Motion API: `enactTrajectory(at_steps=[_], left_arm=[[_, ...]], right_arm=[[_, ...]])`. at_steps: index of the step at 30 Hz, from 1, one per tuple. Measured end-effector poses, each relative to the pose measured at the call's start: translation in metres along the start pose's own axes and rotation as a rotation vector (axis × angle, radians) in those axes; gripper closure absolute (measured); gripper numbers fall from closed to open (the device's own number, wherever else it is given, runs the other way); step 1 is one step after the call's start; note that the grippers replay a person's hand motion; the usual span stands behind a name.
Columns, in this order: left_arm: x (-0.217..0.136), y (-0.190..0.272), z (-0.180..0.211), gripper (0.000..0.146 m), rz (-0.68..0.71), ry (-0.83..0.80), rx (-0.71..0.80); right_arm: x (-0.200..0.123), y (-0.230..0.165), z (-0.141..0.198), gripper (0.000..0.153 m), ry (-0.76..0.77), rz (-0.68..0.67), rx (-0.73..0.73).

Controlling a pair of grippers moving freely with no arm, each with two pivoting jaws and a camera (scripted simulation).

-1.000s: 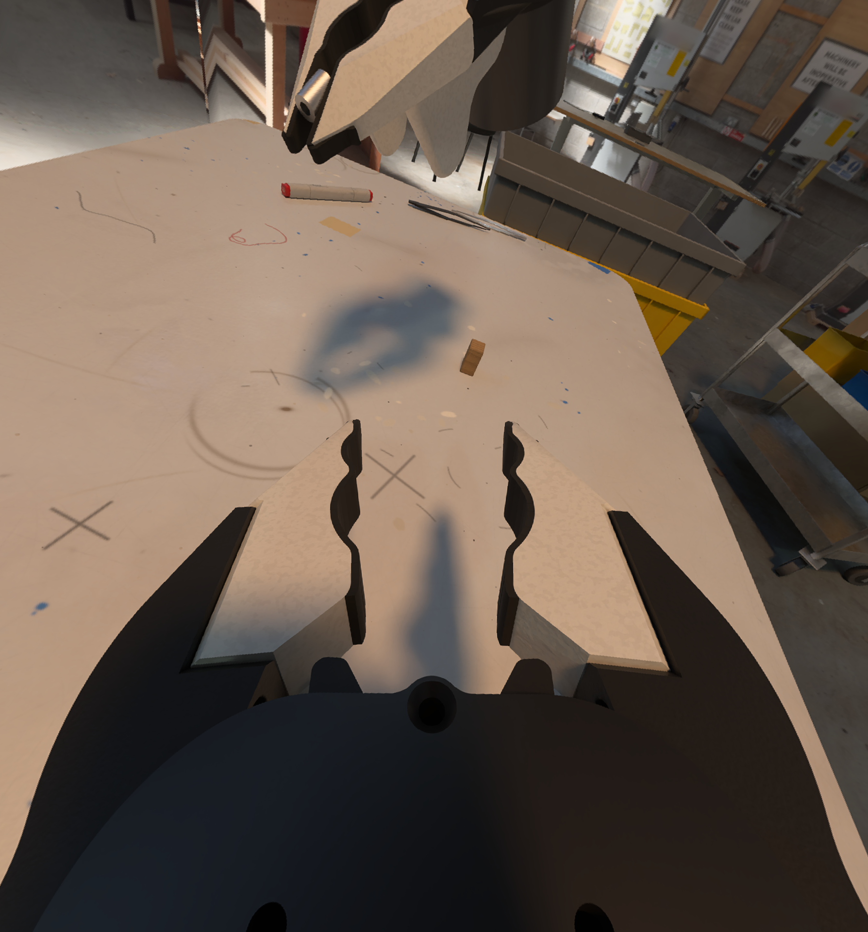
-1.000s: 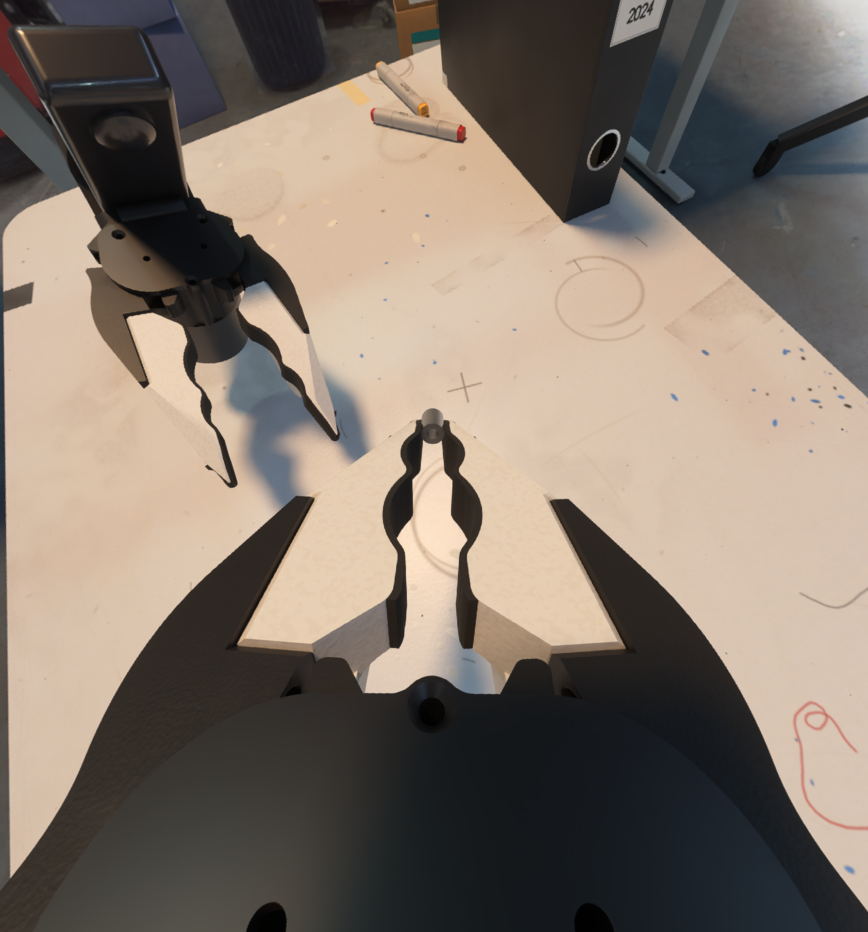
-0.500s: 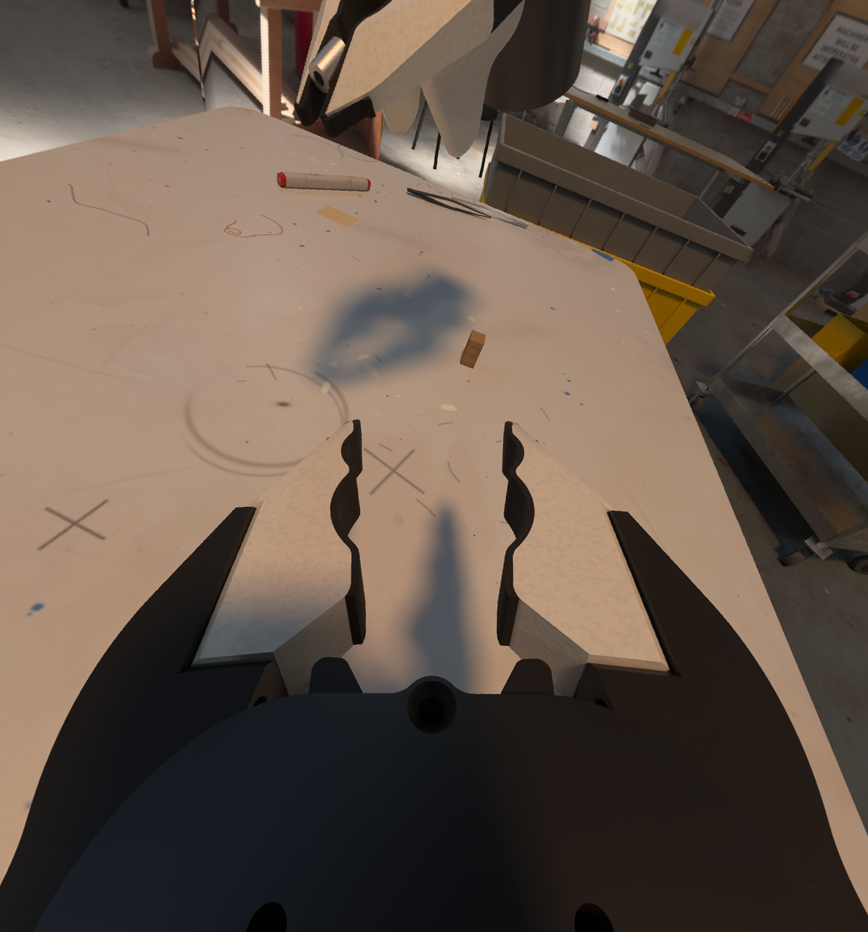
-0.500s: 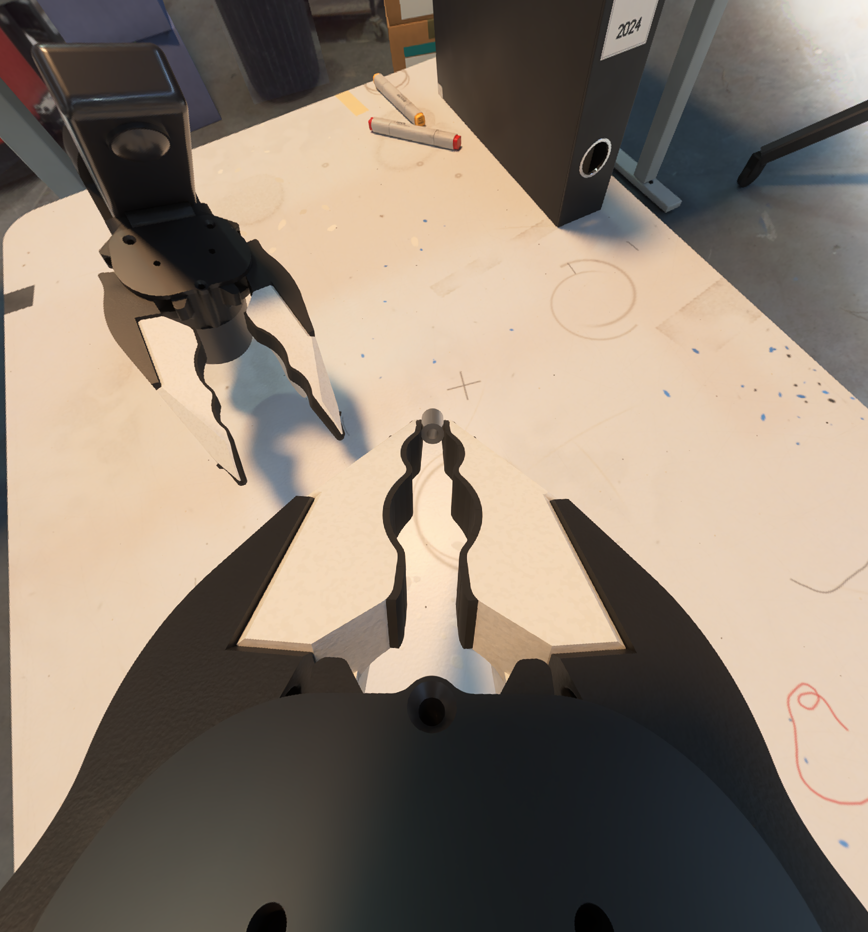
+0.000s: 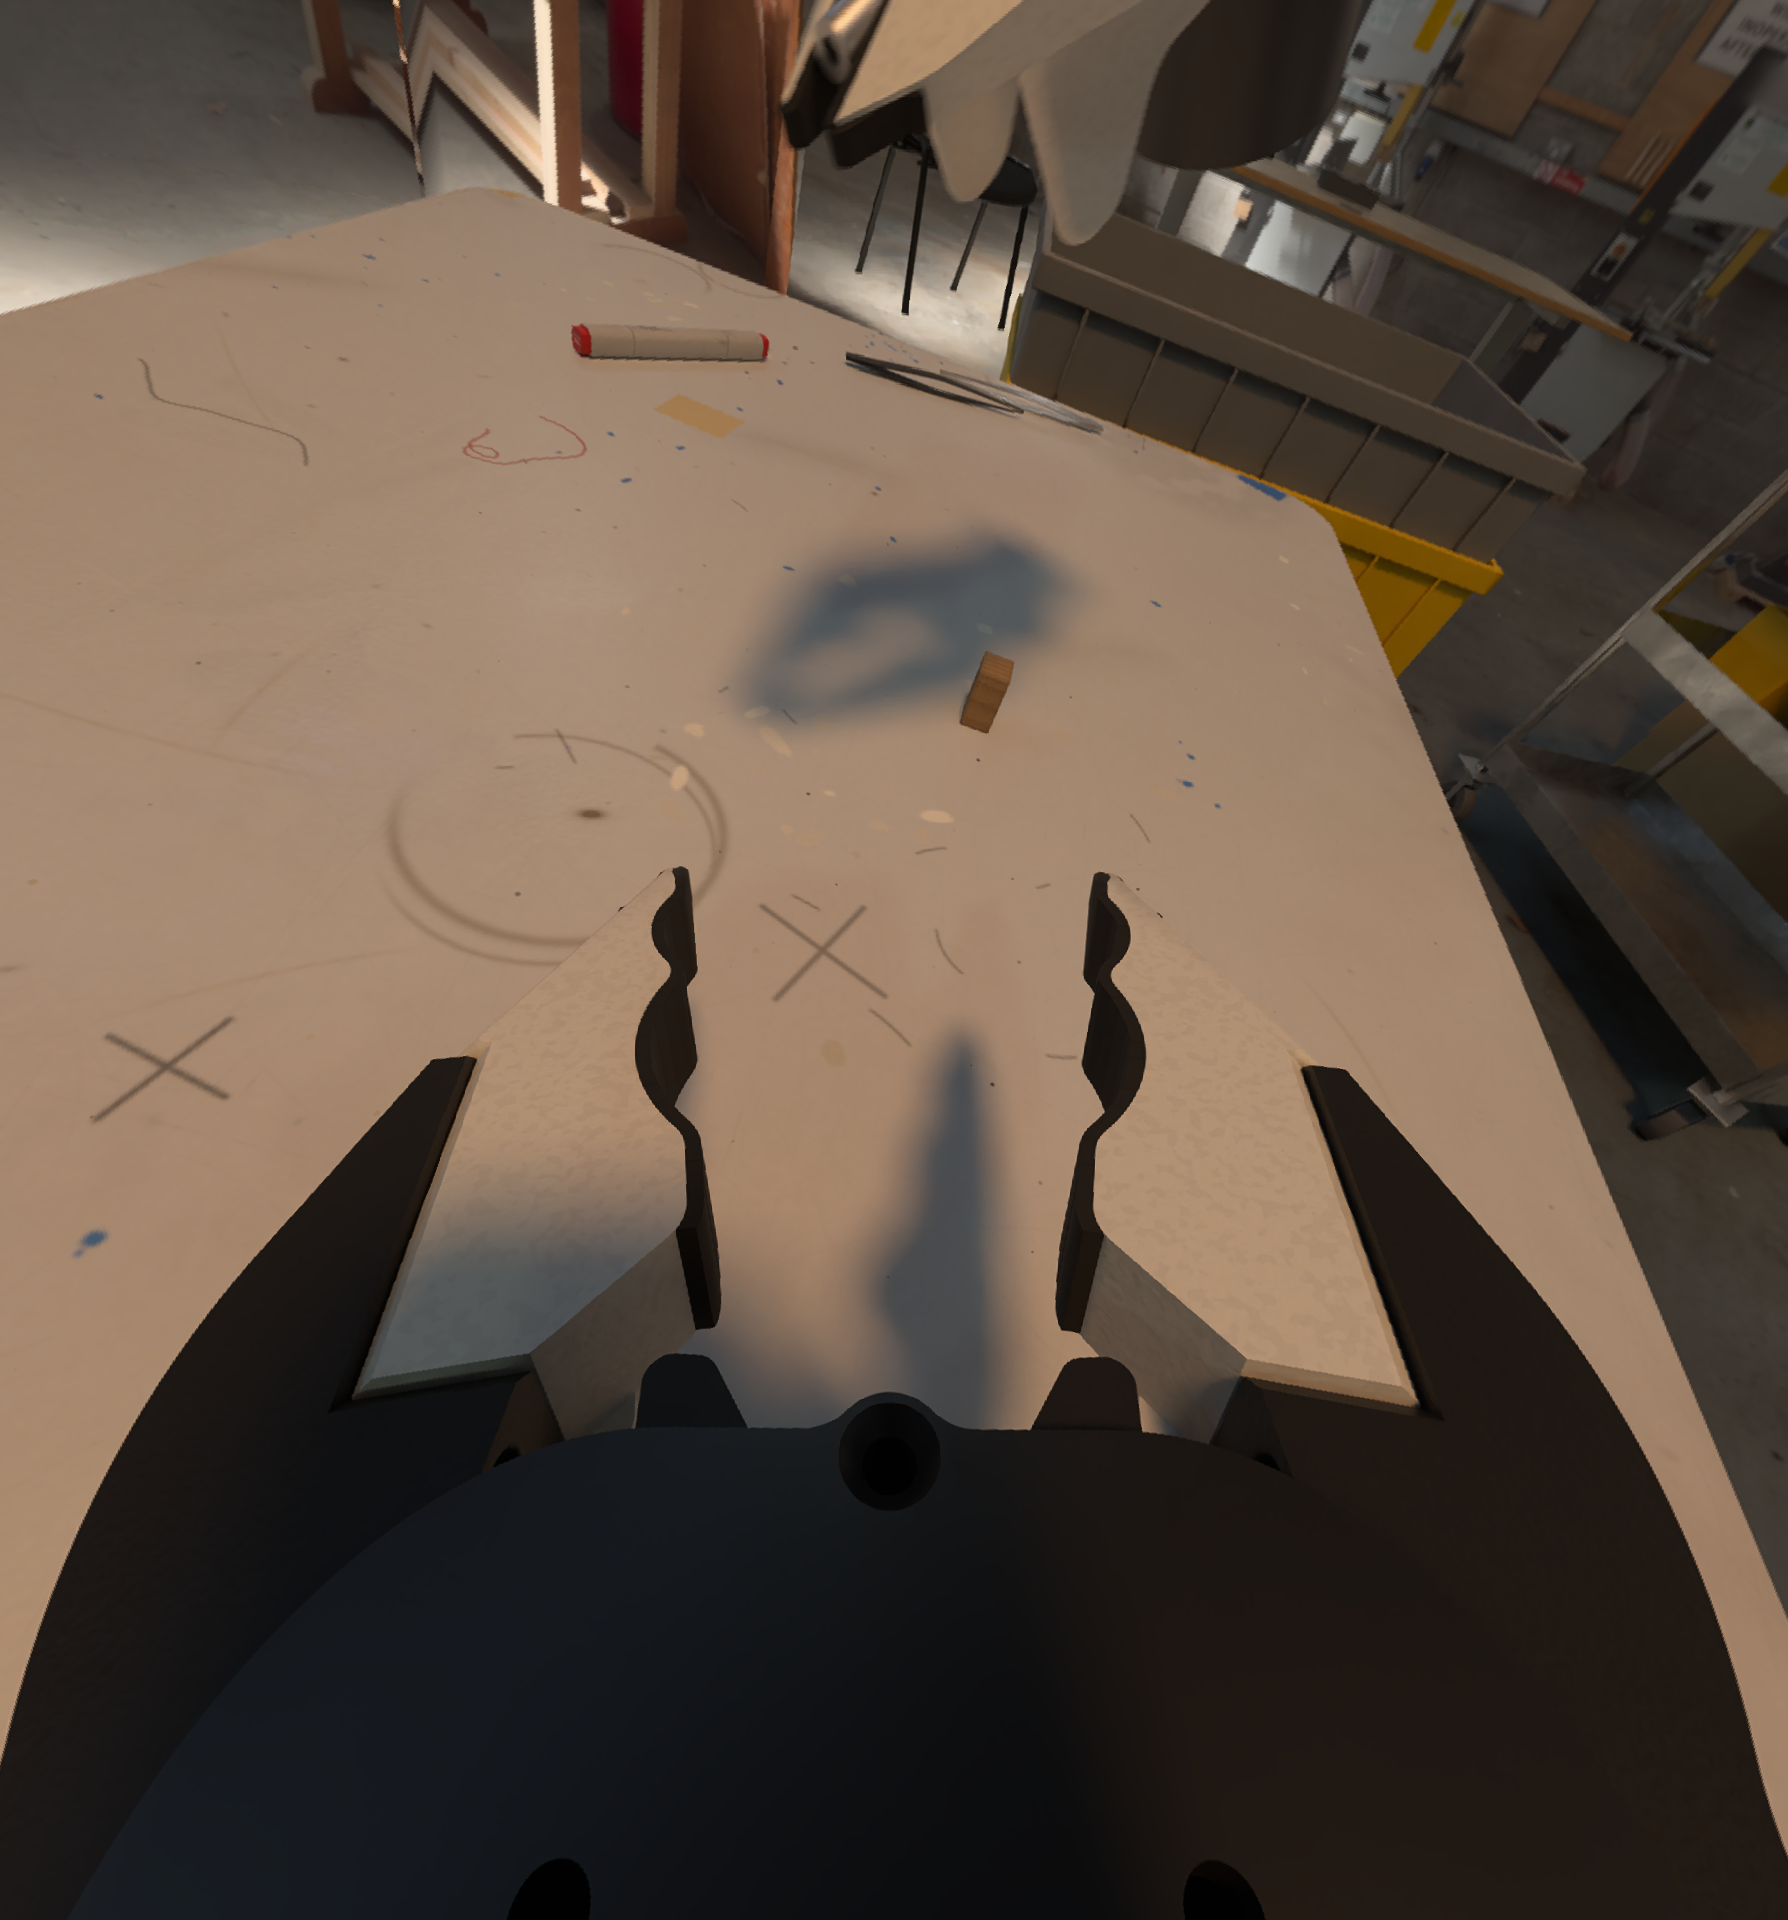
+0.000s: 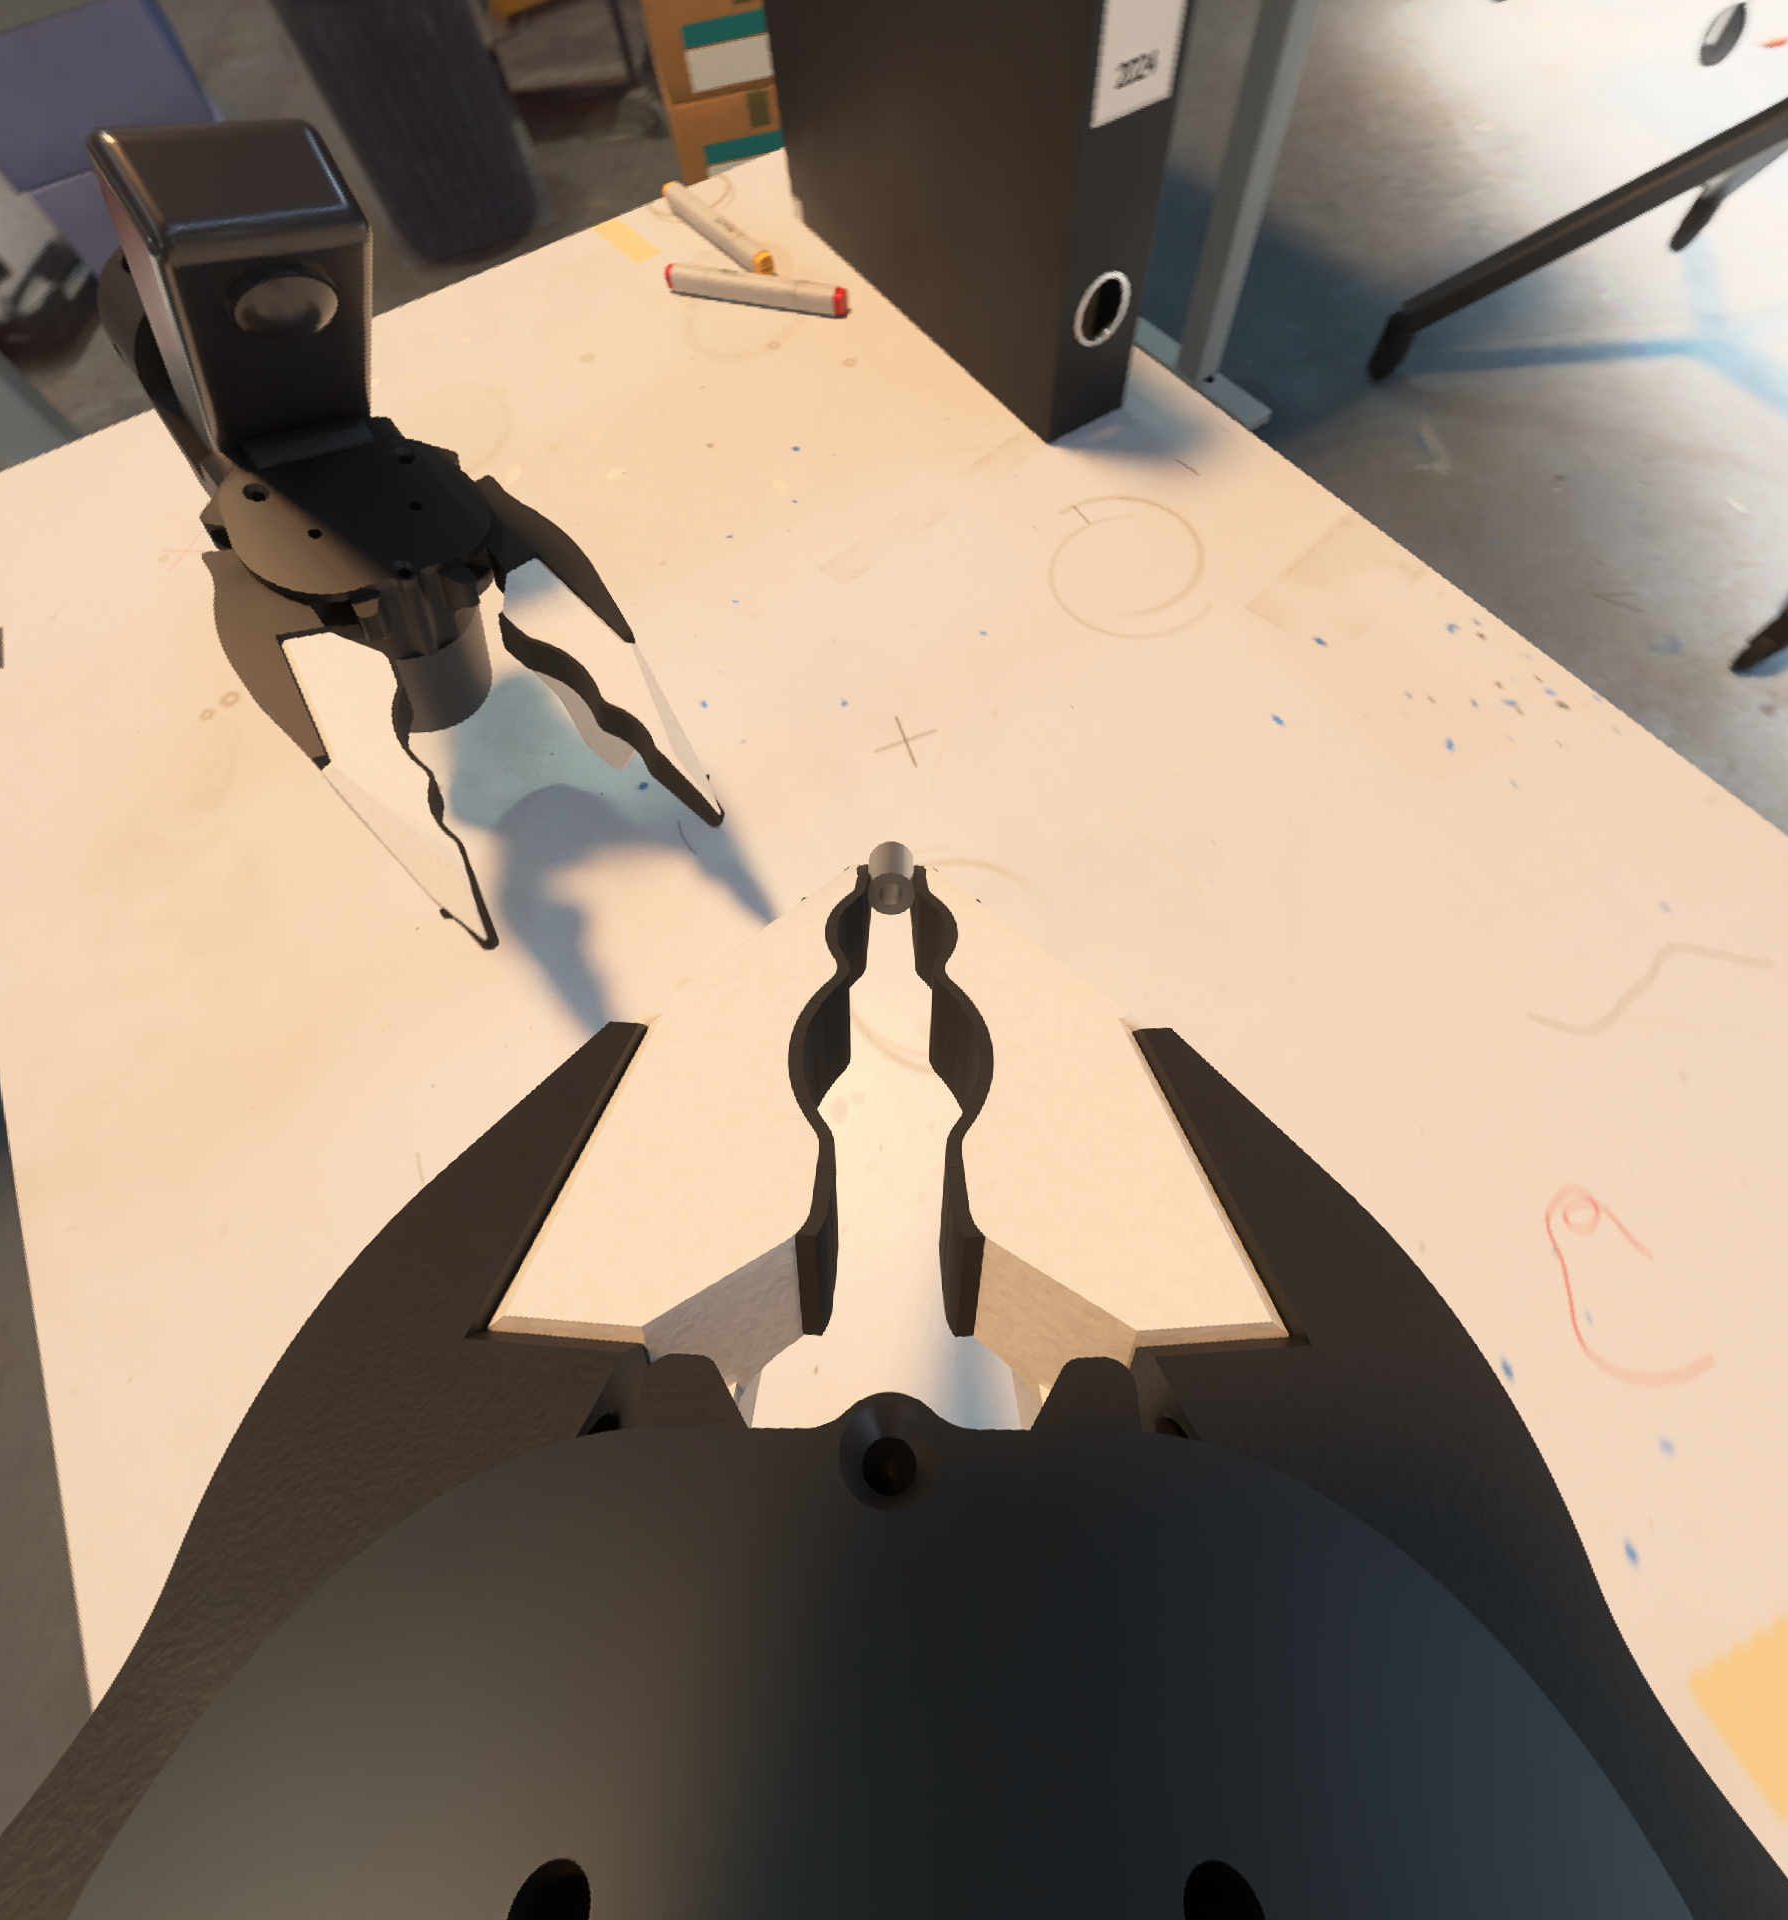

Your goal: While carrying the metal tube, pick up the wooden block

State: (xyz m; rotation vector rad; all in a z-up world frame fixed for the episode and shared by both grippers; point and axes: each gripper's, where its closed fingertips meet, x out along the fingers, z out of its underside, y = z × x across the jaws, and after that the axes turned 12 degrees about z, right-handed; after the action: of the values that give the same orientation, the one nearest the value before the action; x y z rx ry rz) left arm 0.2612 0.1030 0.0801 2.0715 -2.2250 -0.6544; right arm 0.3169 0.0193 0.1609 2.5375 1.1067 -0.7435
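Note:
A small wooden block (image 5: 986, 692) lies on the table (image 5: 246, 623), ahead and a little right of my left gripper (image 5: 888, 883). My left gripper is open and empty, above the table. My right gripper (image 6: 891, 883) is shut on a short grey metal tube (image 6: 891, 879), pinched at its fingertips and held above the table. The left gripper also shows in the right wrist view (image 6: 599, 873), to the upper left, tilted down. The right gripper's underside shows at the top of the left wrist view (image 5: 1025, 94). The block is not in the right wrist view.
A red-capped marker (image 5: 670, 342) and a thin dark tool (image 5: 963, 387) lie near the far table edge. In the right wrist view, two markers (image 6: 755, 286) and an upright black binder (image 6: 973, 197) stand at the far end. The table's right edge (image 5: 1492, 935) drops to the floor.
My left gripper has opened wider and moved forward toward the block. My right gripper has risen and pulled back with the tube still held.

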Motion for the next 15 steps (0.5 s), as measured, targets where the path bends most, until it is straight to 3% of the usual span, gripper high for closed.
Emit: enactTrajectory(at_steps=[6, 15], left_arm=[[0.017, 0.006, 0.005, 0.07, 0.017, -0.07, 0.053], [0.077, 0.03, -0.004, 0.068, 0.094, -0.265, 0.168]], right_arm=[[-0.056, 0.01, 0.038, 0.146, 0.027, 0.121, 0.09], [-0.119, 0.009, 0.097, 0.146, 0.074, 0.233, 0.169]])
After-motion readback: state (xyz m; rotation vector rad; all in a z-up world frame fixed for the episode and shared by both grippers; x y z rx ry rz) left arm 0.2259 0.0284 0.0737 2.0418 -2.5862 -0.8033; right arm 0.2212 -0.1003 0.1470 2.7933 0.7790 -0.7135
